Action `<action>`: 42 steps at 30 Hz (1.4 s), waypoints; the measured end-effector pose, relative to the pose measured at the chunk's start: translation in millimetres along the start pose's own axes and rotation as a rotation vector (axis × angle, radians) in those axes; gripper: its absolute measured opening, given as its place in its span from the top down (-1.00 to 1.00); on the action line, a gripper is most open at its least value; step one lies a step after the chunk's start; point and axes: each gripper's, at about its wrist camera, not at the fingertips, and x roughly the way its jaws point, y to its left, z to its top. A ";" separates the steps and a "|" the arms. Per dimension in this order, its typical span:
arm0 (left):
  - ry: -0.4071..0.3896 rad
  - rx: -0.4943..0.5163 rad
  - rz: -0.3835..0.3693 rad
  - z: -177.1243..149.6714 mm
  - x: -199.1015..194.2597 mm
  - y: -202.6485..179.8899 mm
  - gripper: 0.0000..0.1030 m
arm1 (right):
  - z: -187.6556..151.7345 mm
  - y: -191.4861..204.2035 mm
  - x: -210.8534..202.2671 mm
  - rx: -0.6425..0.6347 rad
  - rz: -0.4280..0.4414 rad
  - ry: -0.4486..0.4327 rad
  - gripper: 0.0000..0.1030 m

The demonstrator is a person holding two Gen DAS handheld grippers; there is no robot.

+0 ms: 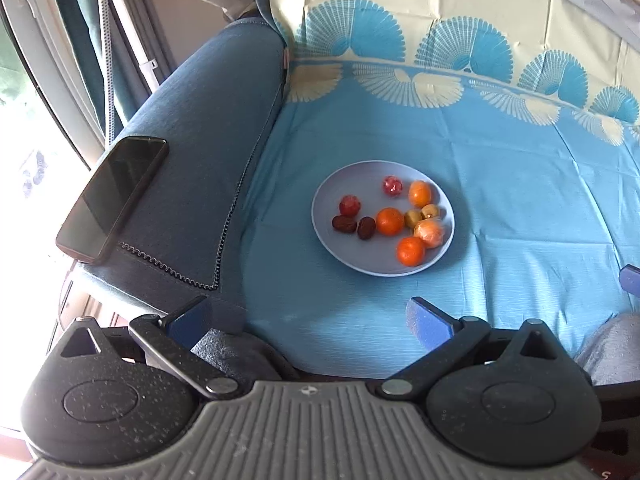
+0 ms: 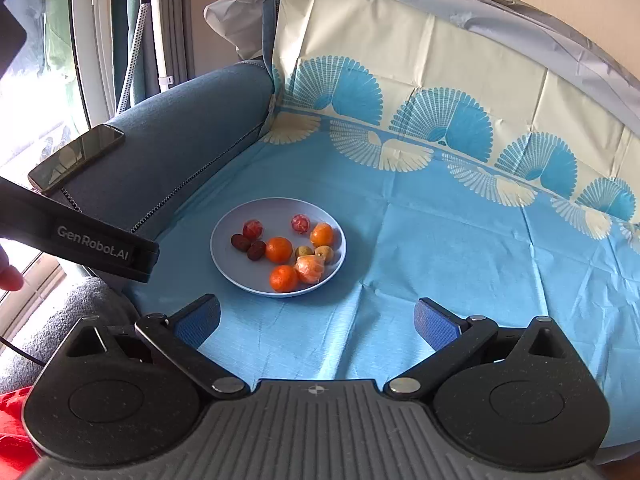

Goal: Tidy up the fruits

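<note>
Lying on the sofa arm (image 1: 208,128) at the far left, a dark phone (image 1: 112,198) is seen face up, well apart from the fruit. A blue cloth (image 1: 500,208) with a fan pattern is spread over the seat and up the backrest, and a pale plate (image 1: 348,248) is set on it near the middle.

On the plate, from left to right, two dark dates (image 1: 355,225) are seen touching each other, with a red wrapped fruit (image 1: 349,205) just beyond them. An orange (image 1: 390,221) sits at the centre, and a second red wrapped fruit (image 1: 393,185) lies at the far side. Two small green fruits (image 1: 420,216) are placed side by side between a far orange (image 1: 420,193) and a wrapped orange (image 1: 430,233) on the right. A near orange (image 1: 411,251) rests close to the plate's near rim.

The left gripper (image 1: 308,316) is held over the cloth near the plate, jaws spread wide and nothing between them. The right gripper (image 2: 316,318) is likewise held short of the plate, jaws parted and empty. In the right wrist view the left gripper's body, marked GenRobot.AI, is seen at the left edge
</note>
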 end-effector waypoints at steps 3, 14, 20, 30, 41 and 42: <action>0.012 -0.010 -0.013 -0.3 3.1 4.1 -0.99 | -0.3 -0.2 0.9 -0.002 -0.007 -0.001 -0.99; 0.001 0.010 0.027 -0.2 1.3 1.6 -0.99 | 3.3 -1.0 -0.1 -0.008 -0.007 -0.003 -0.99; 0.006 0.011 0.027 -0.9 2.1 0.4 -0.99 | 3.4 -1.6 0.7 -0.006 -0.006 0.002 -0.99; 0.012 0.010 0.020 -2.3 2.3 0.1 -0.99 | 3.5 0.8 2.3 -0.012 -0.007 0.006 -0.99; 0.013 0.011 0.016 -2.6 2.1 -1.1 -0.99 | 5.1 1.4 2.7 -0.010 -0.009 0.003 -0.99; 0.014 0.010 0.016 -3.0 1.6 -1.3 -0.99 | 5.2 1.2 2.6 -0.010 -0.009 0.002 -0.99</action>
